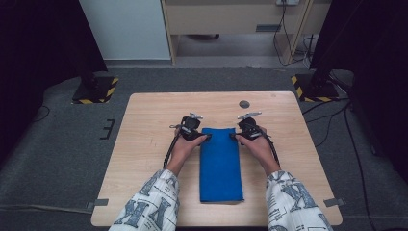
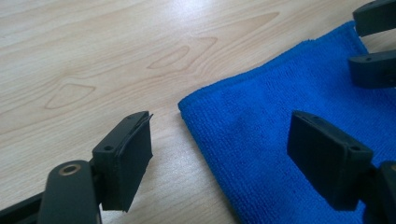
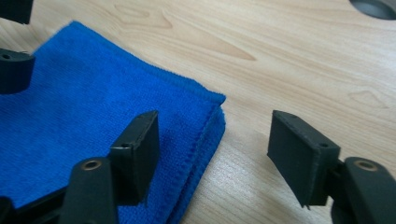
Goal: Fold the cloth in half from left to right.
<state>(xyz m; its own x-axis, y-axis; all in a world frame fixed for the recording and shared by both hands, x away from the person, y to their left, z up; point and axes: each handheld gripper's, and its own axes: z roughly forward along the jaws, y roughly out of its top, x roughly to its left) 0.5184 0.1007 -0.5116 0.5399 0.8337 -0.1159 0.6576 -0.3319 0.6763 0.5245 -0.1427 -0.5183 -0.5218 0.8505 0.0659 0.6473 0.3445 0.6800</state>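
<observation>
Two grippers at the far end of one folded blue microfibre cloth, laid lengthwise at the centre of the wooden desk, long axis running from near edge to far edge.

Left gripper: at the far left corner of the cloth, held in the left hand. Jaws released, gripping nothing. In the left gripper view, one pad over bare desk just beside the cloth edge, the other pad over the cloth; cloth corner lying between them, untouched by either pad.

Right gripper: at the far right corner of the cloth, held in the right hand. Jaws released, gripping nothing. In the right gripper view, one pad above the cloth, the other above bare desk; layered cloth edges visible at the corner between them, not pinched.

Two grippers facing each other across the cloth width, tips of the opposite gripper visible at the margin of each gripper view.

One round grey grommet set in the desk beyond the right gripper, well apart from the cloth. Patterned sleeves entering from the near edge on both sides of the cloth. Grey carpet floor around the desk.
</observation>
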